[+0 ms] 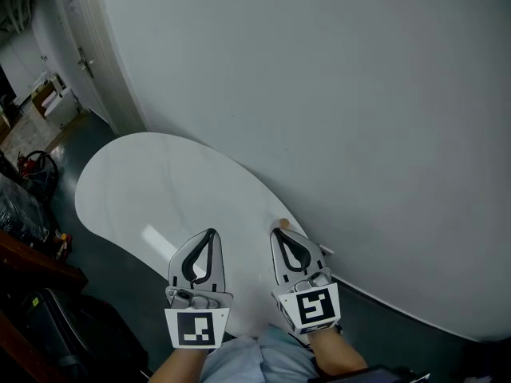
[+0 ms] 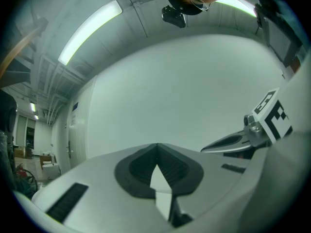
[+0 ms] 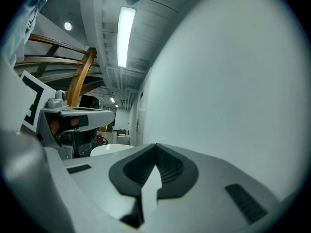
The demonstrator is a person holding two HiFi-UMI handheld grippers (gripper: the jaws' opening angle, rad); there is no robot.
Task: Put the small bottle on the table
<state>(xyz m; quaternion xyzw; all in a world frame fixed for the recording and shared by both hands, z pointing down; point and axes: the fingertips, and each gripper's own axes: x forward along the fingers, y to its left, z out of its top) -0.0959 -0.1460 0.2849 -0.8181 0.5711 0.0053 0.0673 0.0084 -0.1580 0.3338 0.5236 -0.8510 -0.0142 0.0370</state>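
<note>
No small bottle shows in any view. A white oval table (image 1: 136, 182) lies below me against a curved white wall. My left gripper (image 1: 210, 232) hangs over the table's near end, its jaws closed tip to tip with nothing between them (image 2: 156, 145). My right gripper (image 1: 275, 230) is held beside it, nearer the wall, jaws also together and empty (image 3: 155, 145). A small tan spot (image 1: 282, 223) sits at the right gripper's tip; I cannot tell what it is. Each gripper view shows the other gripper from the side: the right gripper (image 2: 233, 142) and the left gripper (image 3: 73, 113).
The curved white wall (image 1: 319, 94) runs along the table's right side. Dark floor surrounds the table. Black bags (image 1: 24, 214) and boxes (image 1: 48, 98) stand at the left. Wooden beams (image 3: 80, 76) and ceiling lights (image 3: 124, 35) are overhead.
</note>
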